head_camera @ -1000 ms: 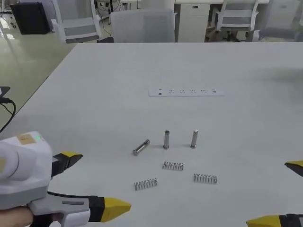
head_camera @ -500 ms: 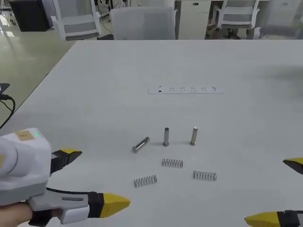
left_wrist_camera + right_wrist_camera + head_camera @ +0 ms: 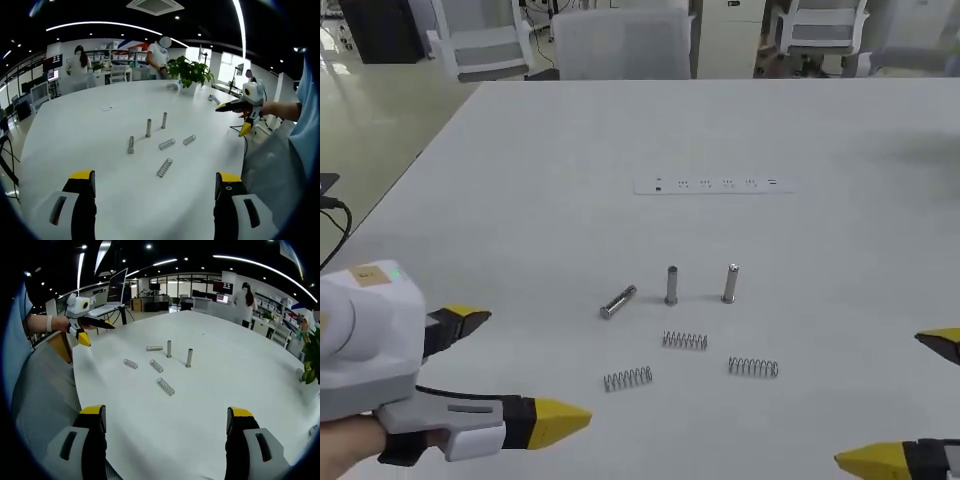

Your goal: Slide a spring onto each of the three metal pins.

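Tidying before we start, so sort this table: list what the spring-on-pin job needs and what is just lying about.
For the job: two upright silver metal pins; one silver metal pin lying on its side; three small coiled wire springs, lying loose.
Just lying about: flat white power strip farther back on the white table; grey office chairs beyond it.

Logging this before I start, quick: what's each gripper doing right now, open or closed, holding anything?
Left gripper: jaws open, holding nothing.
Right gripper: jaws open, holding nothing.
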Available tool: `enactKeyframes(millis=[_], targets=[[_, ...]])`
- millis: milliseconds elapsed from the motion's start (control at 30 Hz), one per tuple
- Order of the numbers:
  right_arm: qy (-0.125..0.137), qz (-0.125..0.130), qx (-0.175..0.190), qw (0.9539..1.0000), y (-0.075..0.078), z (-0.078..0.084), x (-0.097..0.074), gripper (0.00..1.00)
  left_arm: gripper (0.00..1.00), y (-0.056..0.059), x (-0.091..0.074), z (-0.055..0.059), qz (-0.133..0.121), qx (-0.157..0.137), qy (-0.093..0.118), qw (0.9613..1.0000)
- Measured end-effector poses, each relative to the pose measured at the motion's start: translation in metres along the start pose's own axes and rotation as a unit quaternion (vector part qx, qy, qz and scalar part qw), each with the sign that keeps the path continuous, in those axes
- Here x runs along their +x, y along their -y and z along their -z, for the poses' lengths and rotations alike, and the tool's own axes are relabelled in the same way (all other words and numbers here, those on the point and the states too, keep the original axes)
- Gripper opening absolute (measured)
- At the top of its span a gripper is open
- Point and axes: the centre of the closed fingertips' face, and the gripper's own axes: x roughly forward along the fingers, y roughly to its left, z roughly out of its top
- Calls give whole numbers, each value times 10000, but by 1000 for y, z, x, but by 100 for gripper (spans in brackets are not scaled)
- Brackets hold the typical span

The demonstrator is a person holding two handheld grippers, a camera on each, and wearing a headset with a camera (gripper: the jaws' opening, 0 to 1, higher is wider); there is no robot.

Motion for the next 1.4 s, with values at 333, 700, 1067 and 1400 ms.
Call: enactKeyframes(millis=[333, 700, 1067, 1400], targets=[[8, -4, 25, 10000, 1, 0, 0, 100, 98, -3, 3, -1, 26, -25, -44, 10000], [-14, -55, 22, 10000, 2, 1, 2, 100, 98, -6, 7, -1, 61, -62, -119, 9999], [-50, -136, 60, 9999, 0, 4, 8, 100, 98, -10, 17, -2, 170, 9, -235, 9996], [-79, -195, 63, 9998, 1, 5, 13, 100, 98, -17, 31, -9, 306, 139, -323, 9989]])
